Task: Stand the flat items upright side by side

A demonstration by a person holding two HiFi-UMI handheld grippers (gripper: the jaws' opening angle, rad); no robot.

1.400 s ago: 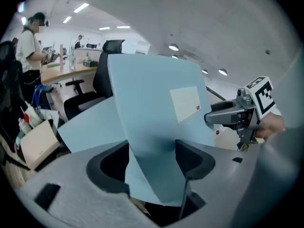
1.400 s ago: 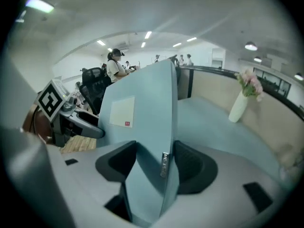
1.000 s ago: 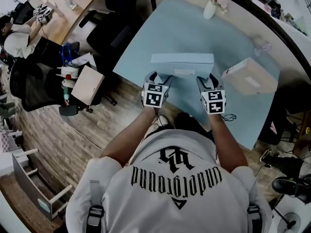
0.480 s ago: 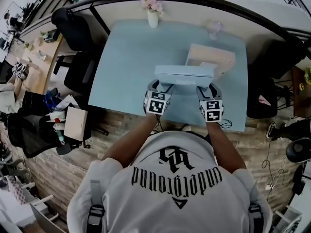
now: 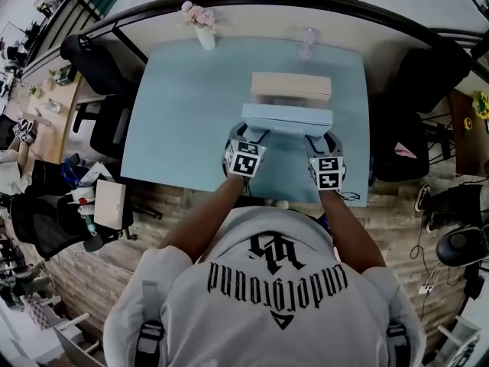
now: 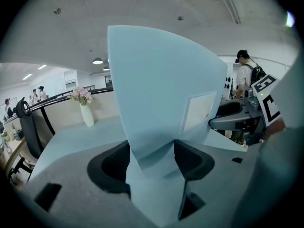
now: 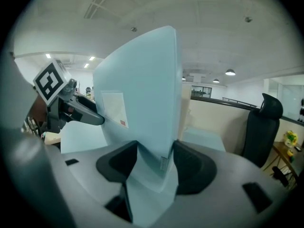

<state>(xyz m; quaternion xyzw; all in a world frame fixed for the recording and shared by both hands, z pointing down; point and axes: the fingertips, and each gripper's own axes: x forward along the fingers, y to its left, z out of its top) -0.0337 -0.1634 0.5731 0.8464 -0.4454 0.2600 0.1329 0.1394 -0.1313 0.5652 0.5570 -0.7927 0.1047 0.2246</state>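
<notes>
Since the earlier frames the blue box (image 5: 287, 118) I'm carrying has come round to sit just below the tan box (image 5: 291, 87) at centre frame. Both stand on edge, parallel, over the table (image 5: 191, 128). My left gripper (image 5: 254, 134) clamps the blue box's left end and my right gripper (image 5: 322, 138) its right end, jaws set wide and pressed on its faces. I cannot tell whether the two boxes touch.
</notes>
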